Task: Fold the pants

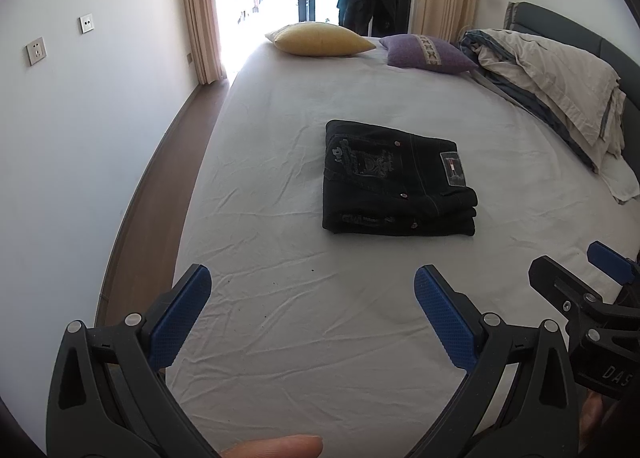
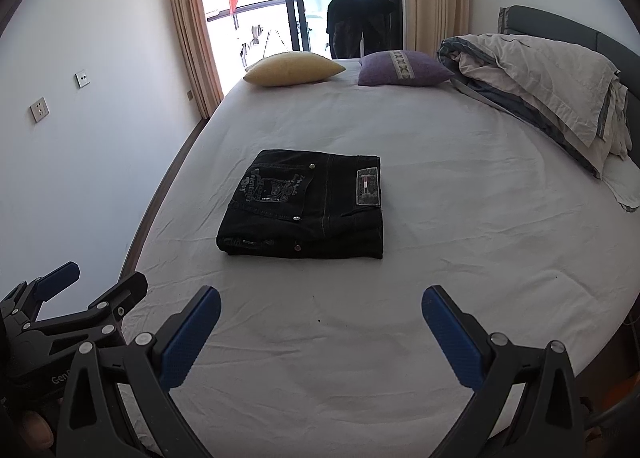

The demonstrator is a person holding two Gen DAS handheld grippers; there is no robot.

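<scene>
1. The left gripper (image 1: 312,298) hangs over the near part of the bed, its blue-padded jaws spread wide with nothing between them. Left of it, beyond the bed edge, run a strip of brown wooden floor (image 1: 160,194) and a pale wall with two metal socket plates (image 1: 36,51).

2. Ahead of this gripper and a little to its right lies the black folded pair of denim pants (image 1: 396,178), a compact rectangular stack on the wrinkled white bed sheet (image 1: 280,186), back pocket embroidery and waistband label facing up. It sits well apart from both grippers.

3. The right gripper (image 2: 322,316) is just beside the left one, also spread wide and empty. From it, the pants are ahead and slightly left.

4. Far ahead, past the pants, rest a yellow cushion (image 2: 294,68) and a purple cushion (image 2: 404,68); off to the right is a heap of beige and grey bedding (image 2: 540,78) against the dark headboard.

5. Judging by the neat stack, the folding looks essentially finished. The step in hand appears to be a check or withdrawal.

6. To do it well: keep both grippers raised clear of the sheet so no drag pulls the stack askew. If the layered edges on the right side of the stack need squaring, approach low from the near edge, pinch only the top layer's hem, and nudge rather than lift.
</scene>
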